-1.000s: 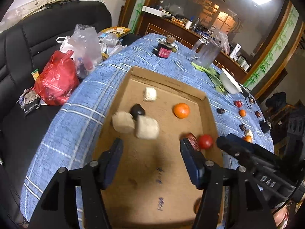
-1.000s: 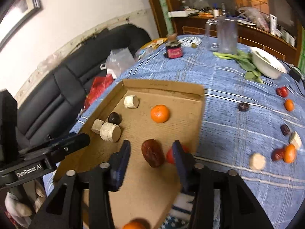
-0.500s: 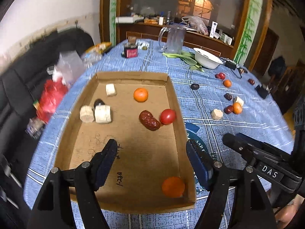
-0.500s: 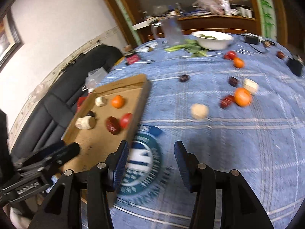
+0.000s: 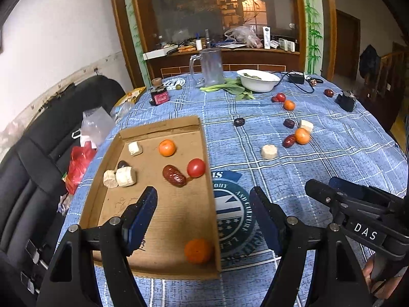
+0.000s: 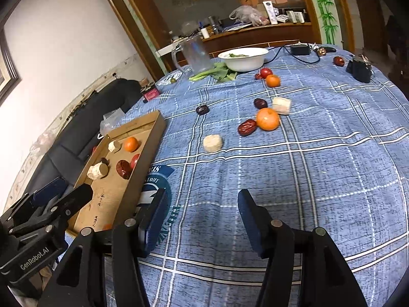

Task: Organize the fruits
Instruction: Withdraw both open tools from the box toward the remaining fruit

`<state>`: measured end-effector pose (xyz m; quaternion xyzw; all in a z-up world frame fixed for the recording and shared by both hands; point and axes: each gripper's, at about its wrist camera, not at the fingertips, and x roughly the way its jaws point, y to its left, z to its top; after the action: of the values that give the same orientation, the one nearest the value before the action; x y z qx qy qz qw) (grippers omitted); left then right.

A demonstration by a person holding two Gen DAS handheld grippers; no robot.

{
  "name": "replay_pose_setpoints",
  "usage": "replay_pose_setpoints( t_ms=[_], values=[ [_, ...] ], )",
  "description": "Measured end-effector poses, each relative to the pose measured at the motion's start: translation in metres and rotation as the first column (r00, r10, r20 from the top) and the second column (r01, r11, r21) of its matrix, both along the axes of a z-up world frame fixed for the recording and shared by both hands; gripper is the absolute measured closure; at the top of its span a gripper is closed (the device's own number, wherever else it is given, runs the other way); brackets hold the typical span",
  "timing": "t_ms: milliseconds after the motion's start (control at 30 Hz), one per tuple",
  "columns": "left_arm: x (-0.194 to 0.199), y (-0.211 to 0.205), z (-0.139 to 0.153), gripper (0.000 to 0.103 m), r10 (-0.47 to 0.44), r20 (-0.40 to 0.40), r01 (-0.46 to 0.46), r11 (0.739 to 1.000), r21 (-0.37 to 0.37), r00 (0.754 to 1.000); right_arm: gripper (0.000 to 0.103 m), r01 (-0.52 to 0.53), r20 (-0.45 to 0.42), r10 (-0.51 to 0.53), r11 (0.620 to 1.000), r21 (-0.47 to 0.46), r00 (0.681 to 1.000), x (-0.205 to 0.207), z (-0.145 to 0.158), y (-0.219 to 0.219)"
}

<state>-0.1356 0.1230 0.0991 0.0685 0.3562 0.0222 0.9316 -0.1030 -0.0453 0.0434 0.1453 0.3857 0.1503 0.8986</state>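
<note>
Right wrist: gaped empty, right gripper (image 6: 199, 220) just widened; best centred on disc (image 6: 212, 143) ahead, probably soft; left gripper (image 5: 204, 220) likewise agape.

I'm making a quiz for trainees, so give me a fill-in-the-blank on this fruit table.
1. The red tomato in the cardboard tray lies beside a dark red ____.
2. The white bowl stands next to a clear ____.
3. The tablecloth is checked ____.
4. Between the right gripper fingers is ____.

Missing: date; jug; blue; nothing
</note>
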Motion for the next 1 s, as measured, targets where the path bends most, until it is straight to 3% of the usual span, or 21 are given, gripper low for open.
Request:
replay_pose_setpoints(
  t_ms=[500,1000],
  values=[
    [-0.001,-0.032,-0.006,0.029,-0.046,-0.023,0.047,0.998,0.042,0.999,0.042,0.027,-0.016,-0.026,0.999,0.036,1.000,-0.002,-0.009,-0.023],
    [0.010,-0.028,-0.016,0.029,-0.050,-0.061,0.051,0.999,0.019,0.997,0.042,0.030,-0.051,-0.029,0.999,0.028,0.998,0.004,-0.019,-0.023]
  ],
)
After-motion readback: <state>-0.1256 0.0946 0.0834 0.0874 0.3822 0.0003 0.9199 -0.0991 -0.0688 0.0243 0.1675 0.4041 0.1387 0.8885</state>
